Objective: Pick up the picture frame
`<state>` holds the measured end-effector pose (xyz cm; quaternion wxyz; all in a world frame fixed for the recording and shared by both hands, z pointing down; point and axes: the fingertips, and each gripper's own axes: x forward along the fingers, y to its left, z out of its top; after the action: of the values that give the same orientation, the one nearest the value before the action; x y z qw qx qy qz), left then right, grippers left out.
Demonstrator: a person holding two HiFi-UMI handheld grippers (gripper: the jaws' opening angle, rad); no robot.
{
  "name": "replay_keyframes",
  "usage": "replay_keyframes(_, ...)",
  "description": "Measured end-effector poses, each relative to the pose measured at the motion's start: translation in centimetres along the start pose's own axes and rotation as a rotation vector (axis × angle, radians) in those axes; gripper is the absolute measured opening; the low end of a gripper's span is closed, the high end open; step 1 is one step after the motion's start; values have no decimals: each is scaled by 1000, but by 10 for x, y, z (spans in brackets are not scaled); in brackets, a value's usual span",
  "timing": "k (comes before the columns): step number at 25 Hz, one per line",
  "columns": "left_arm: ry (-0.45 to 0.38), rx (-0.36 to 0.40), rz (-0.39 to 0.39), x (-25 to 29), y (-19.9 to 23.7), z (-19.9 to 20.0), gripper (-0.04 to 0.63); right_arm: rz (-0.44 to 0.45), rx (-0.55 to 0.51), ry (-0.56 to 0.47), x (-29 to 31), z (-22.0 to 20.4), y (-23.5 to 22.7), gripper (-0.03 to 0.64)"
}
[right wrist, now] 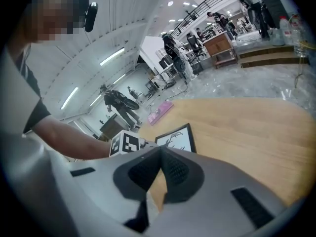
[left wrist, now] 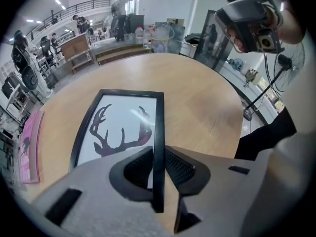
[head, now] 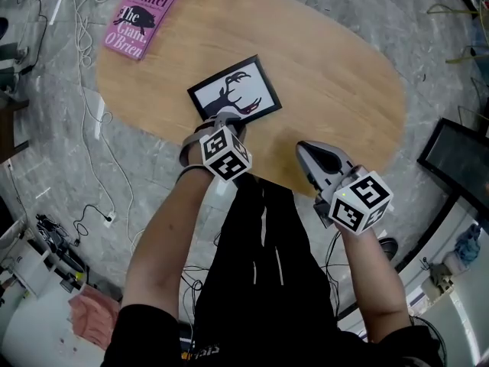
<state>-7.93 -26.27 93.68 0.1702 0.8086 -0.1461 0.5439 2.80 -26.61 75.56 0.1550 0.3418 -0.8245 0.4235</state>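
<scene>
A pink paperback (head: 143, 15) lies at the eleven o'clock edge of the oval wooden table (head: 328, 75), its cover reading "Hilary Mantel" above the title "The Giant, O'Brien". Print on the person's dark clothing (head: 252, 281) is too small to read.

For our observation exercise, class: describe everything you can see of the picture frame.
The picture frame is a thin black rectangle, glossy like plastic or painted wood, around a white print of a dark antlered deer head tinged red. A glare streak suggests glazing. It seems to lie flat on the wooden table, near the person's side and skewed to it. The left gripper has its pads against either side of one edge, near a corner; nothing else touches it.
</scene>
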Motion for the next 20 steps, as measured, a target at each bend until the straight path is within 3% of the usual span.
replay_keyframes(8,1,13,44,-1,0,1,72,3,10,-1,-2,4,4,6)
replay_keyframes(20,-142,-197,50,-49,23,33,72,-10,16,-50,-18,43,9,6)
